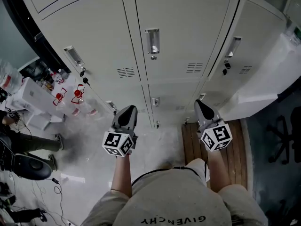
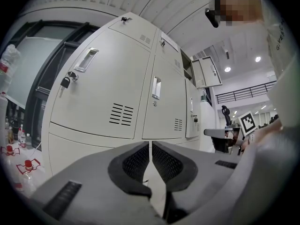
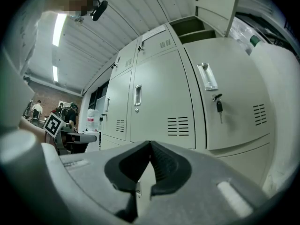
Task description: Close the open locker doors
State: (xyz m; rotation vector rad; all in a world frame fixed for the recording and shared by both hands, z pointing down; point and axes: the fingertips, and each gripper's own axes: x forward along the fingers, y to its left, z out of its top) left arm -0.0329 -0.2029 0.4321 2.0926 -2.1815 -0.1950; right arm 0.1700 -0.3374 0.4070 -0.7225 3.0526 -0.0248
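A bank of pale grey lockers point(image 1: 181, 36) stands before me. The doors that the head view shows lie flush. High in the right column, one upper door point(image 3: 213, 3) is swung open over its dark compartment point(image 3: 194, 29); that open door point(image 2: 206, 71) also shows in the left gripper view. My left gripper point(image 1: 128, 114) points at the seam of the left and middle columns, shut with nothing between its pads point(image 2: 136, 163). My right gripper point(image 1: 203, 108) points at the lower lockers of the right column, also shut and empty, short of the doors.
A white table point(image 1: 35, 95) with bottles stands at the left, with a person point(image 1: 28, 142) beside it. A wooden board point(image 1: 235, 149) lies on the floor under my right gripper. A white plastic-covered bulk point(image 1: 273, 74) and an office chair point(image 1: 282, 140) stand at the right. Cables point(image 1: 56, 189) trail at lower left.
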